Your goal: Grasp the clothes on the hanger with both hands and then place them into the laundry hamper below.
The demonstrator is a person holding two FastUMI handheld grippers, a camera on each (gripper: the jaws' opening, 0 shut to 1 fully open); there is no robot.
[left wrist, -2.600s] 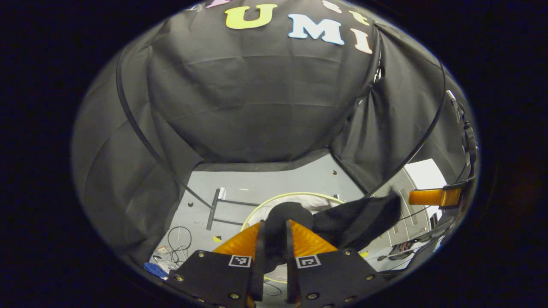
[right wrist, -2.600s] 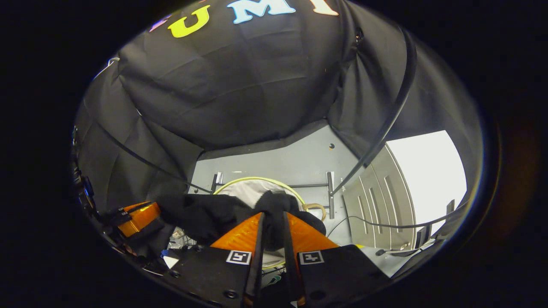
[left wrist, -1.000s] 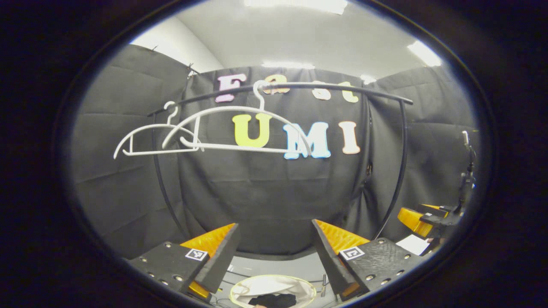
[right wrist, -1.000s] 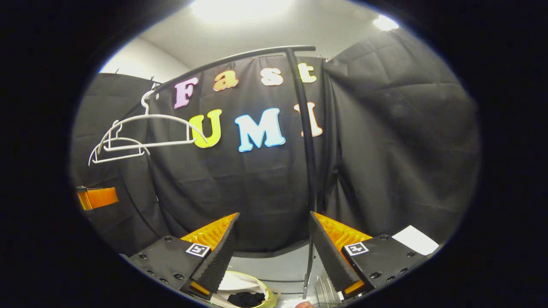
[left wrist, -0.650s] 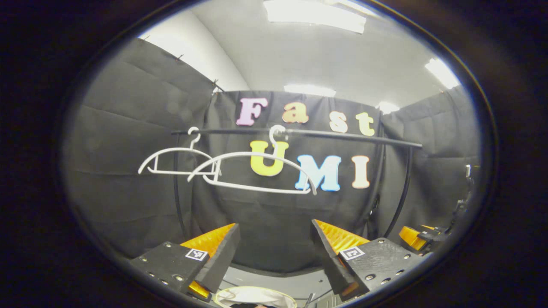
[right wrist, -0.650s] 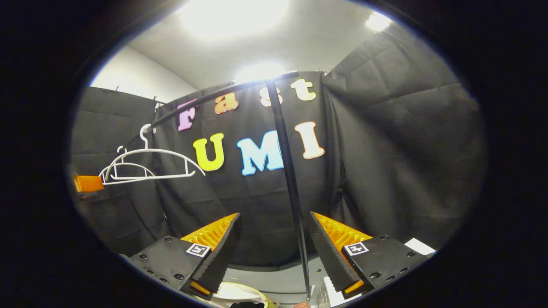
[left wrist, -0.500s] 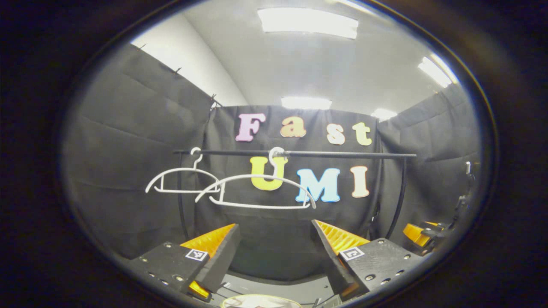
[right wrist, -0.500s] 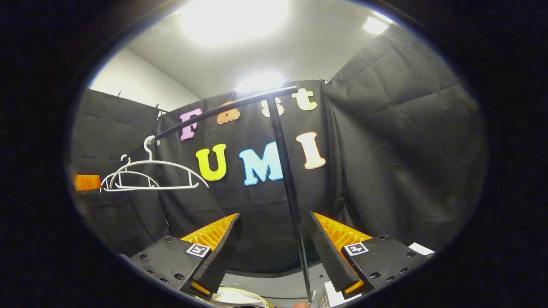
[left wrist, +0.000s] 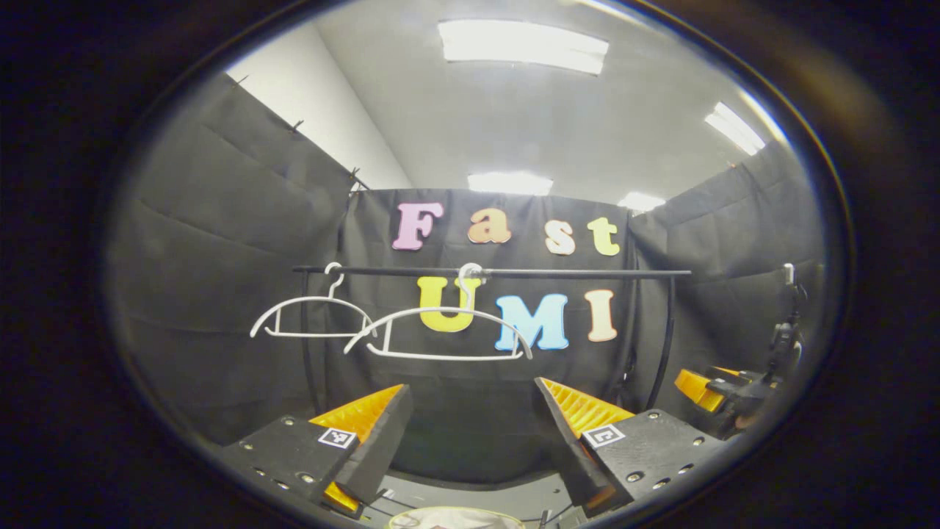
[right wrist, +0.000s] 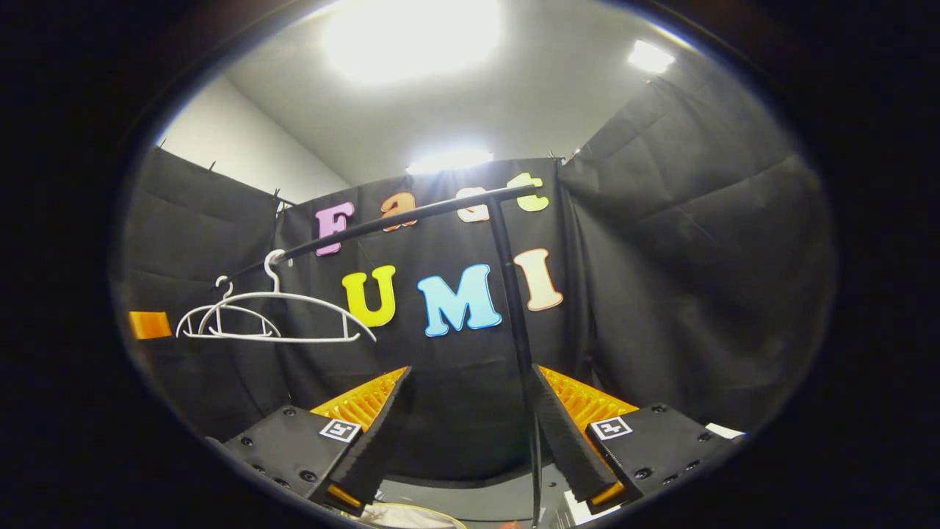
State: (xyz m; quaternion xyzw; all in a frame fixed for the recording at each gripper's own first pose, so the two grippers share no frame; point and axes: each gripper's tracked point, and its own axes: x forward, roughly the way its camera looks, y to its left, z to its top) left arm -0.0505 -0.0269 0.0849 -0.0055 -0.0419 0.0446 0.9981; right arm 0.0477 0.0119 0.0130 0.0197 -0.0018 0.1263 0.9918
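Two bare white hangers hang on the black rail: a nearer hanger and a farther hanger. My left gripper is open, empty, and level with the space under the hangers. The hamper's pale rim peeks in just below its fingers. In the right gripper view the same nearer hanger and farther hanger hang at the left. My right gripper is open and empty, with the hamper rim under it. The right gripper also appears at the far right of the left gripper view.
The rail's black upright post stands close in front of my right gripper, running down between its fingers. The left gripper shows at the left edge of the right gripper view. Black cloth walls close the booth on three sides.
Both grippers held a black garment over the hamper, then opened and let it drop in. Since then both have tilted up and drawn back; the hamper has slid almost out of view.
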